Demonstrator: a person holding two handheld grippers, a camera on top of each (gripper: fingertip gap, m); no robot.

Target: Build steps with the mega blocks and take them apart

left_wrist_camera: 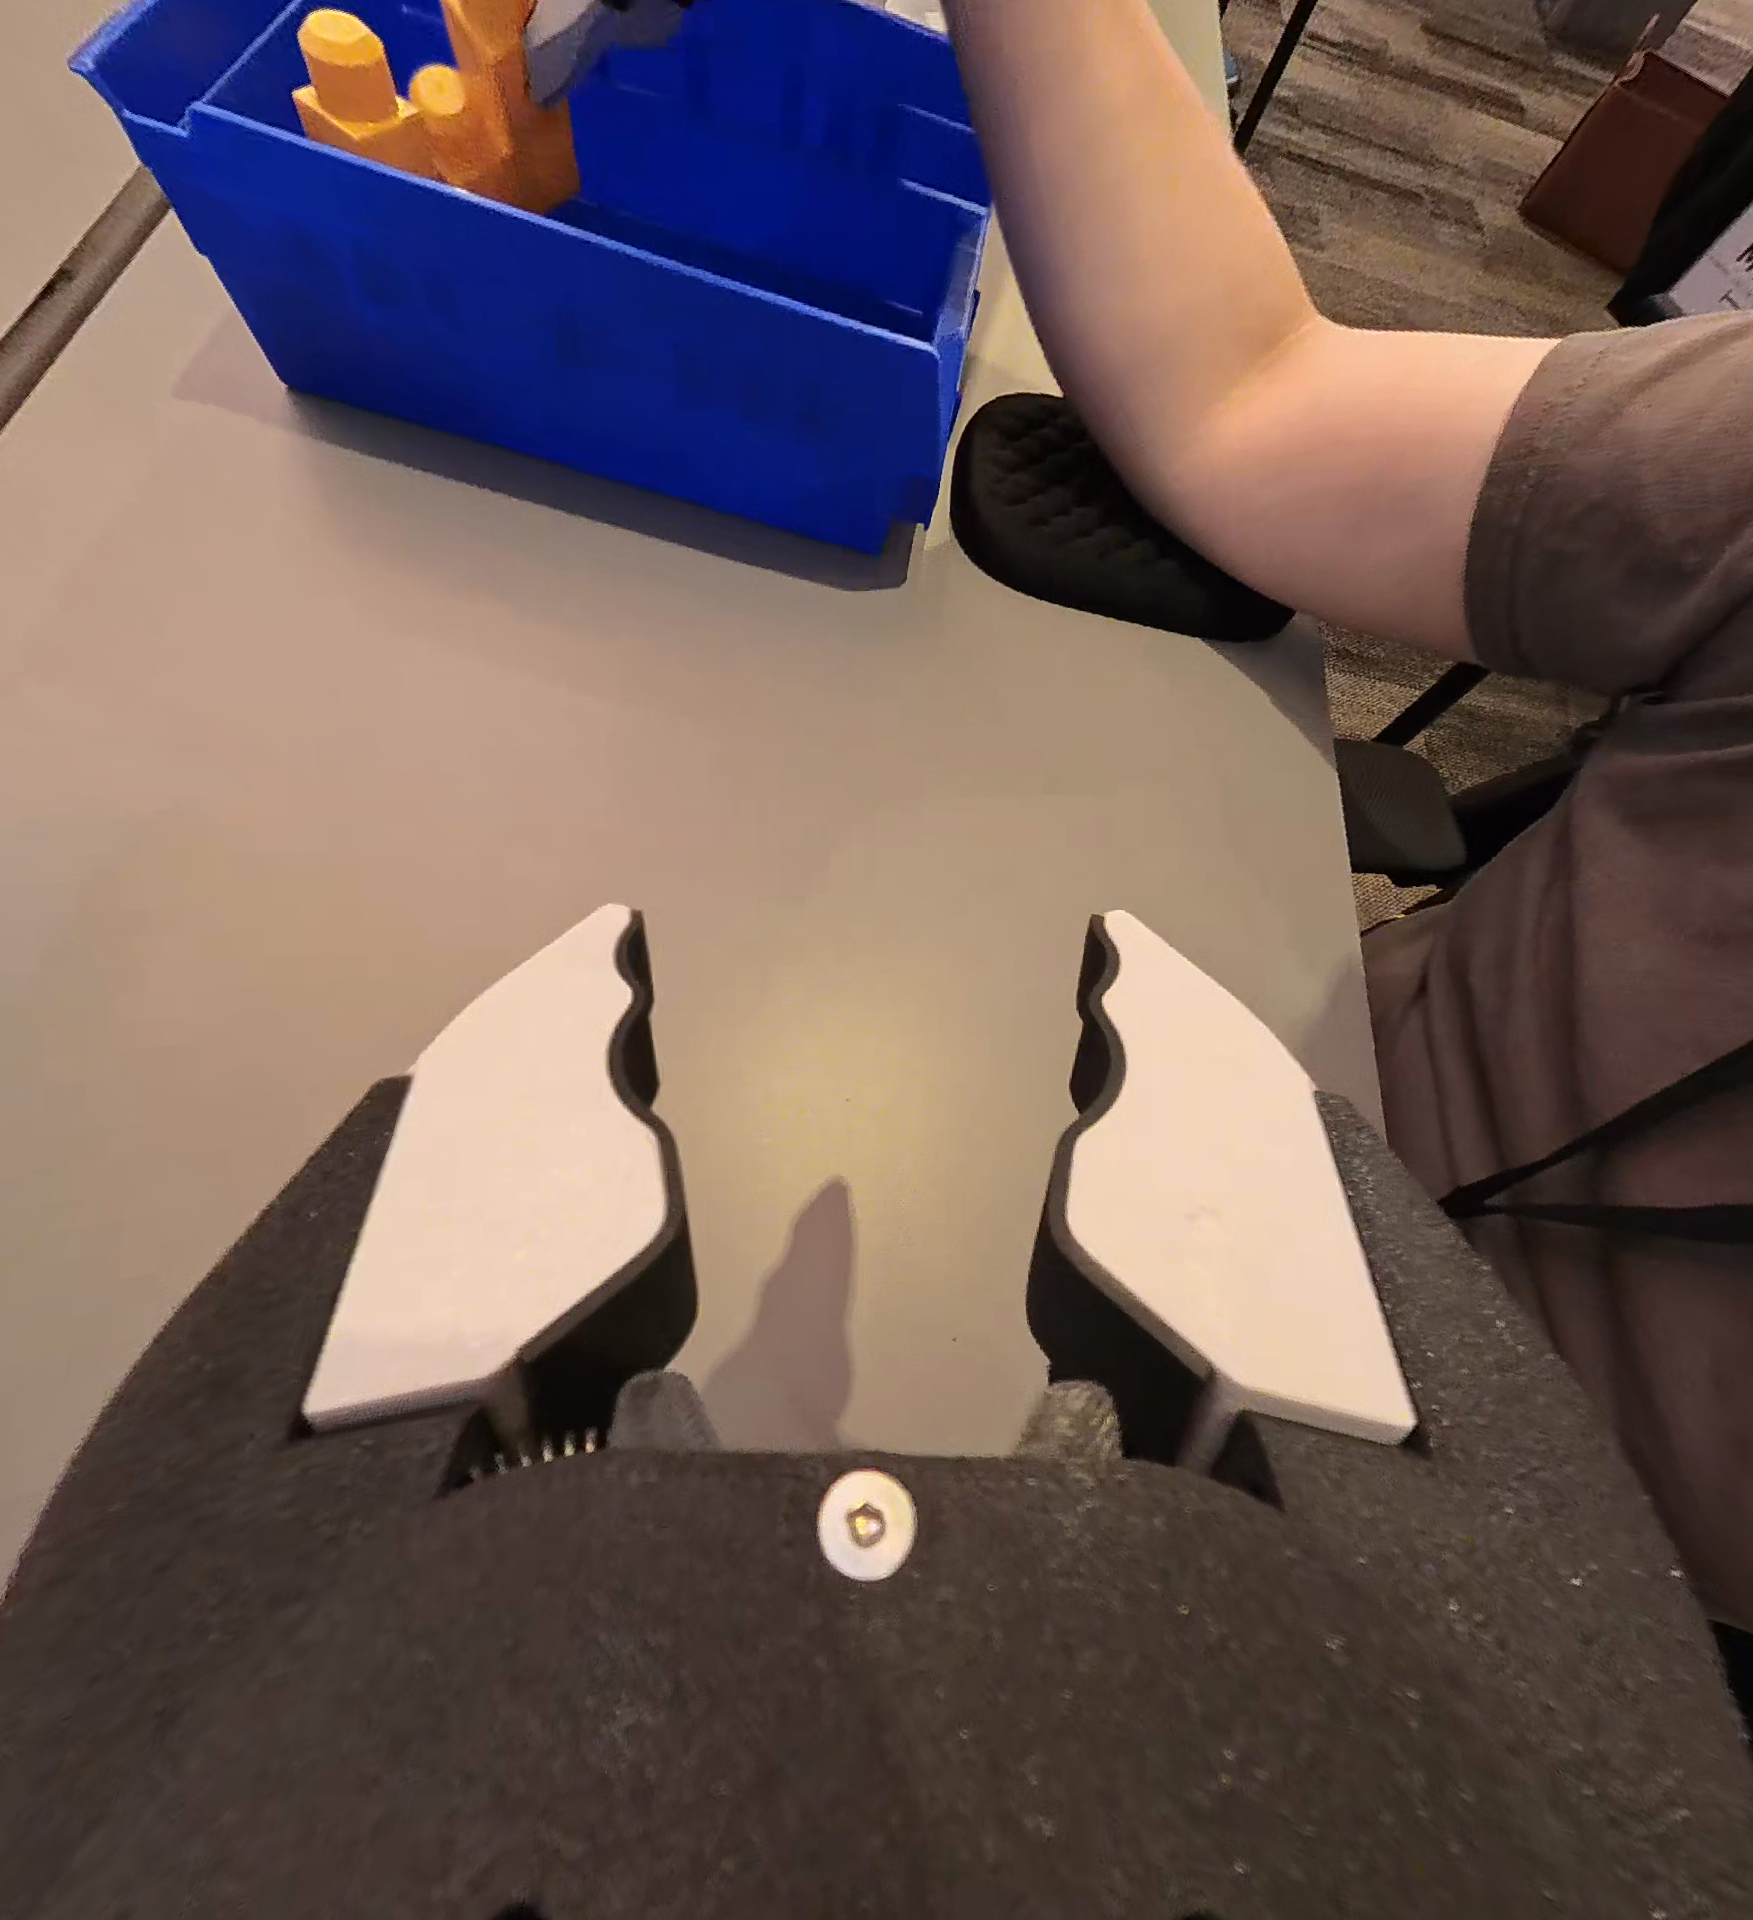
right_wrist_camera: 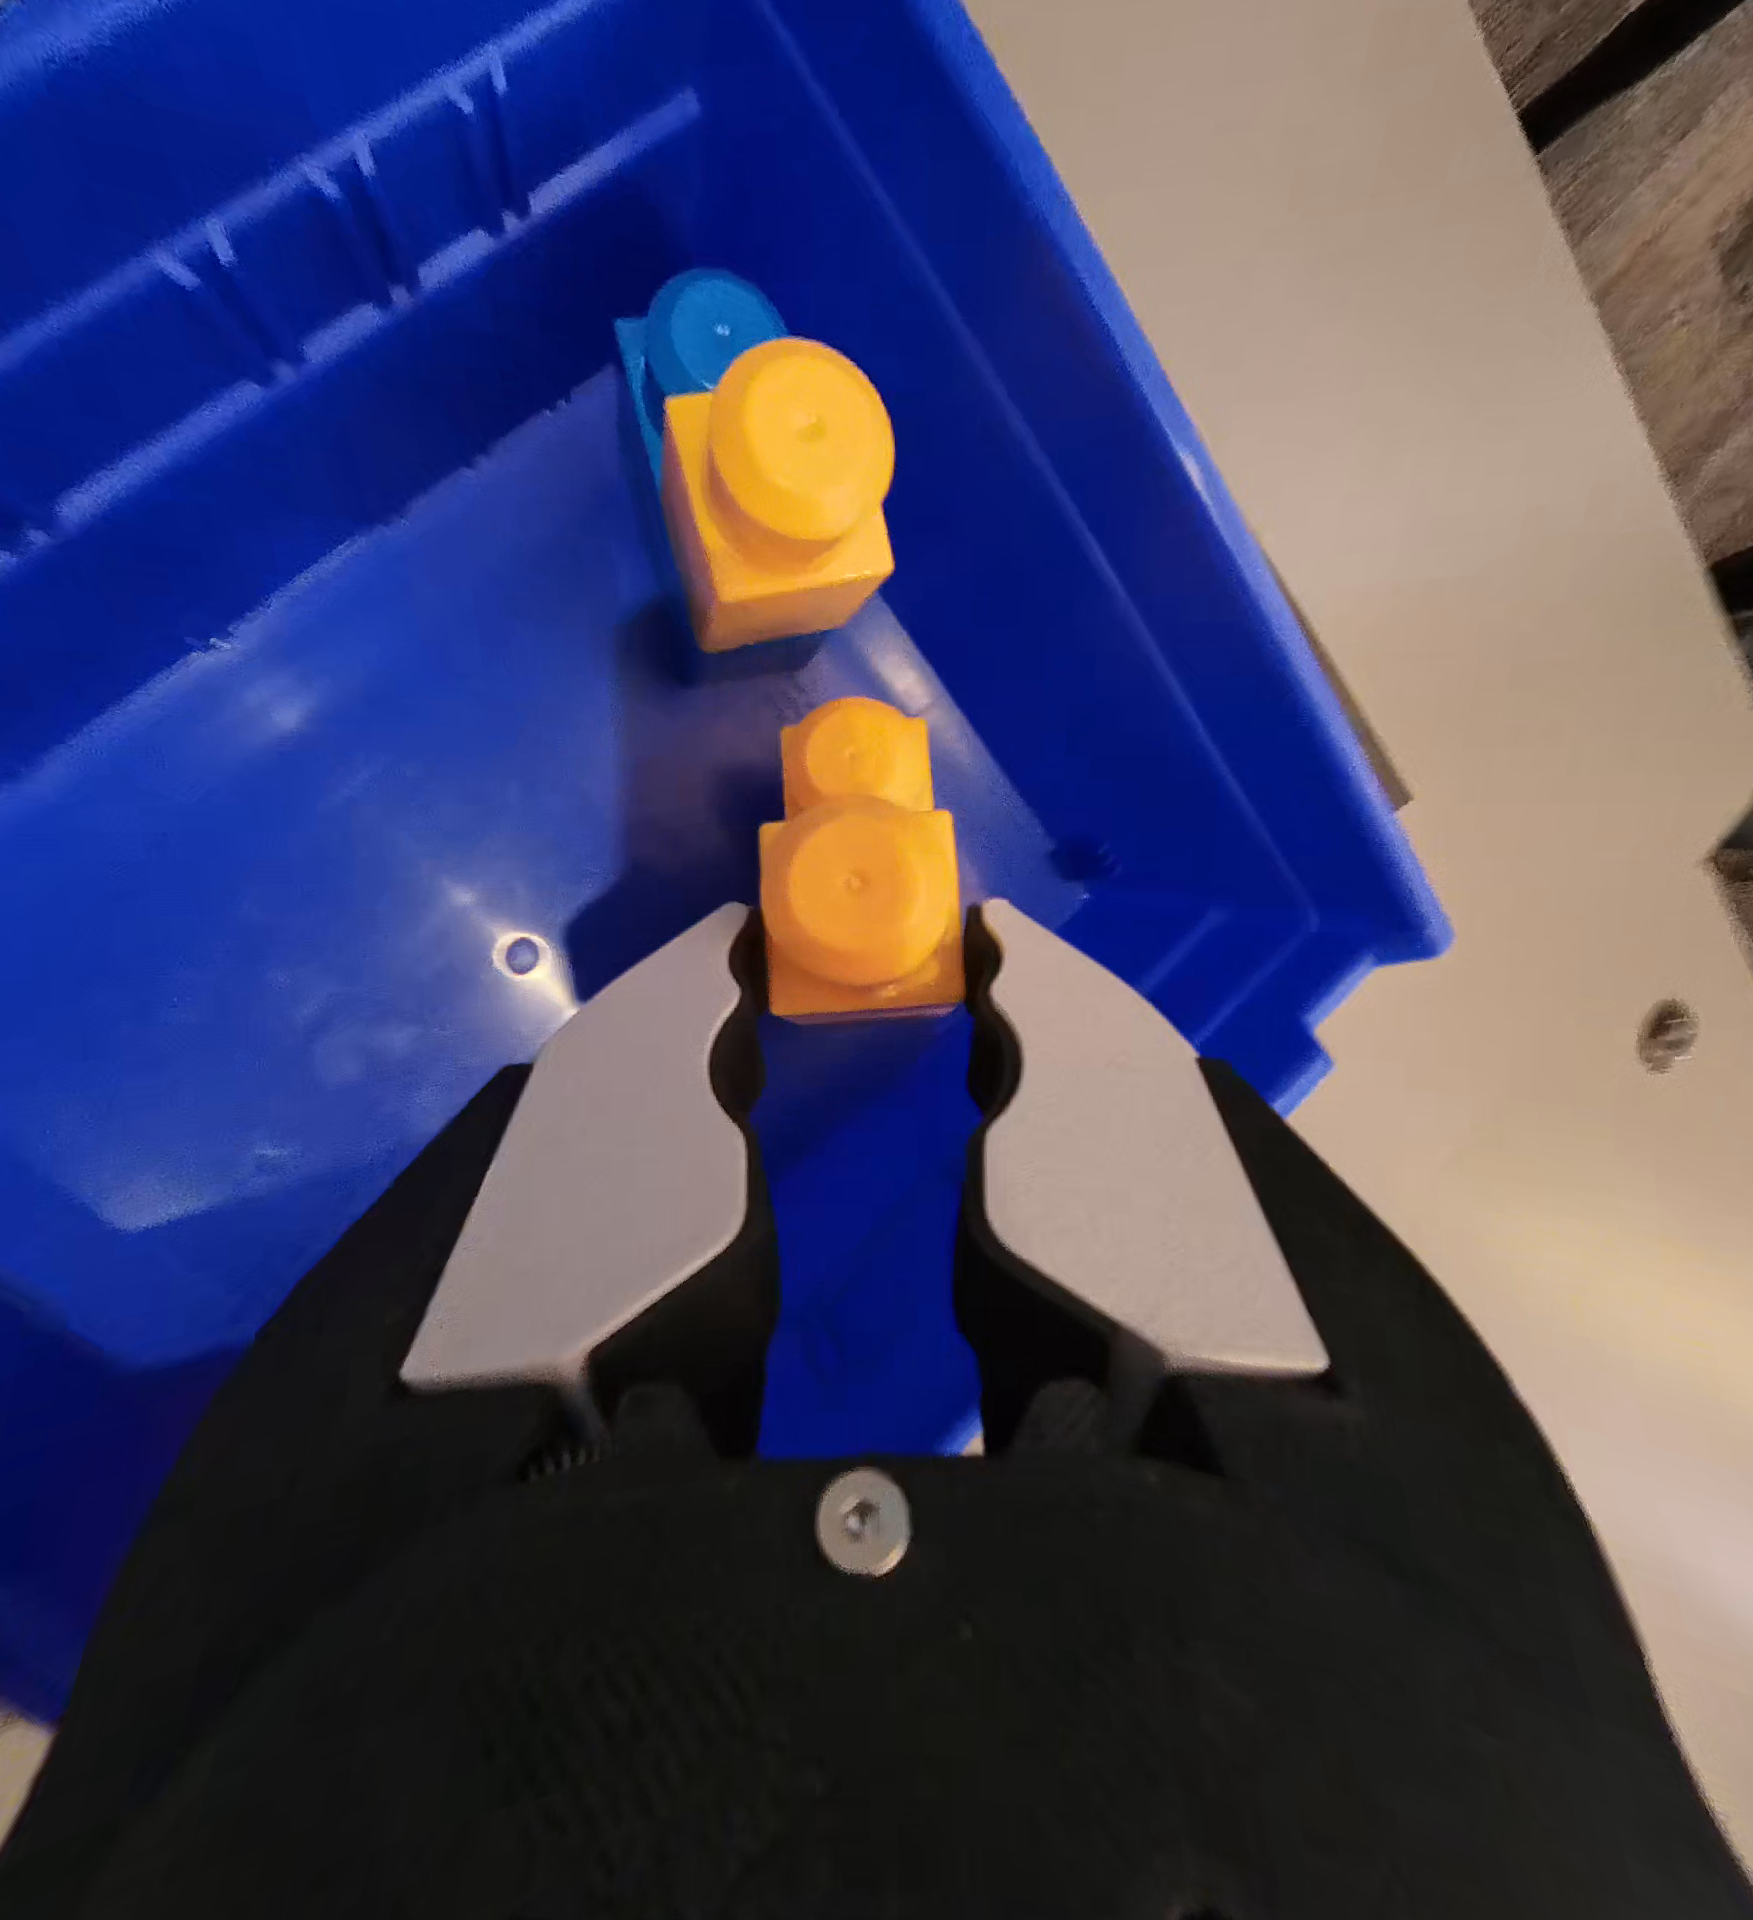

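Orange blocks in blue bin, right gripper clamping one

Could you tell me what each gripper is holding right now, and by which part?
The right gripper grips an orange block by its two opposite side faces, over the blue bin. The left gripper holds nothing.

Left gripper hovers wide open over bare grey table, right gripper pinching orange mega blocks inside blue bin, person's forearm alongside.
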